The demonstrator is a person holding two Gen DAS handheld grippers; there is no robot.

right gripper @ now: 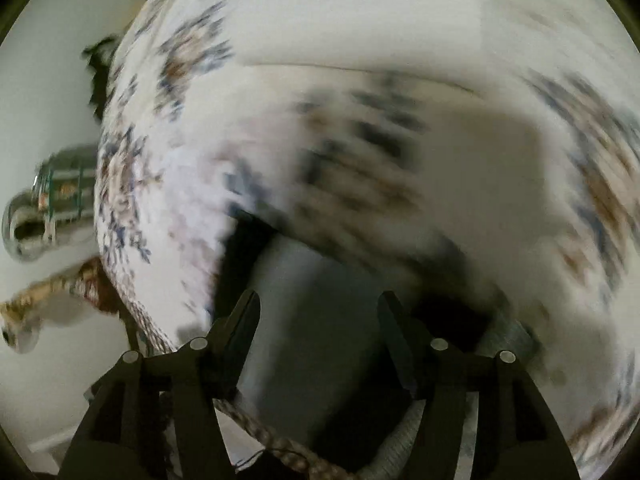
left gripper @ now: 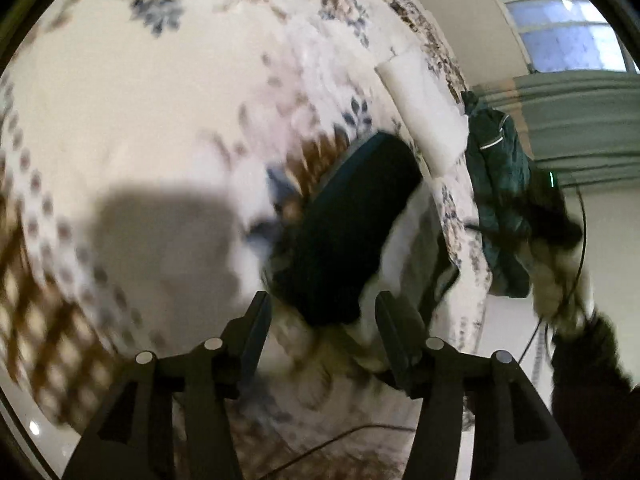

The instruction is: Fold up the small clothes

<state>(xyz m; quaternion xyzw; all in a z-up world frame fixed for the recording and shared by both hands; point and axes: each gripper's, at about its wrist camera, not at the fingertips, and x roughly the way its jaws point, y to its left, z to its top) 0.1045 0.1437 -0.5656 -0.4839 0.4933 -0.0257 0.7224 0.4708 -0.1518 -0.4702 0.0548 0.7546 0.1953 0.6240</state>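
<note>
The left gripper [left gripper: 320, 316] was open, holding nothing. The right gripper [right gripper: 318, 314] was open too. Just ahead, the dark cloth [left gripper: 352, 224] lay on the flowery bed cover [left gripper: 160, 100], probably spread flat there for folding.

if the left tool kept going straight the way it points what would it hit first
Most likely the dark folded garment lying on the floral bedspread, directly ahead of the open left tool. The picture is blurred, so depth is uncertain.
</note>
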